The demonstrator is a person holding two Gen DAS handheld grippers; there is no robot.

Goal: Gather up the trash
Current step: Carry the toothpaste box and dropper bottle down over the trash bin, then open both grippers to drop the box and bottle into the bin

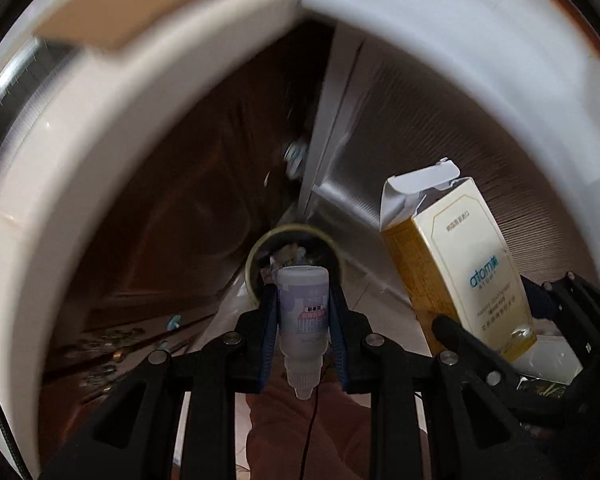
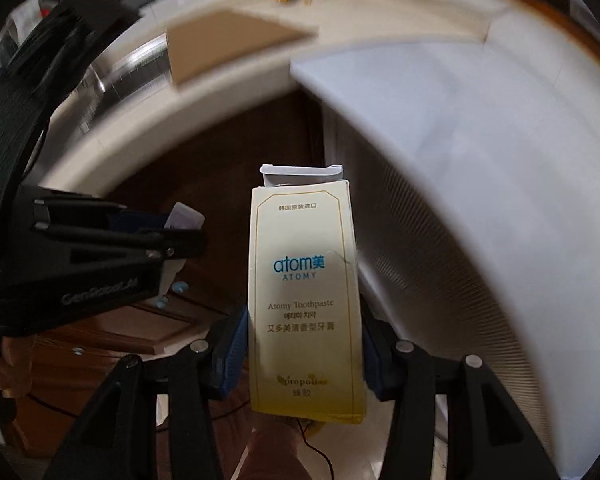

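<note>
My left gripper (image 1: 302,312) is shut on a small white bottle (image 1: 302,308) with a pink label, its nozzle toward the camera. Just beyond the bottle, down on the floor, stands a round trash bin (image 1: 294,248) with crumpled waste inside. My right gripper (image 2: 302,344) is shut on a cream and yellow toothpaste box (image 2: 304,300) with its top flap open. That same box (image 1: 464,264) shows at the right of the left wrist view, with the right gripper's black frame behind it. The left gripper's frame (image 2: 80,248) fills the left side of the right wrist view.
A pale countertop edge (image 1: 112,128) arcs over both views, with a brown cardboard sheet (image 2: 228,44) lying on it. Dark wooden cabinet doors (image 1: 188,208) stand below, beside a white ribbed appliance panel (image 1: 388,140). A person's hand (image 2: 4,364) holds the left tool.
</note>
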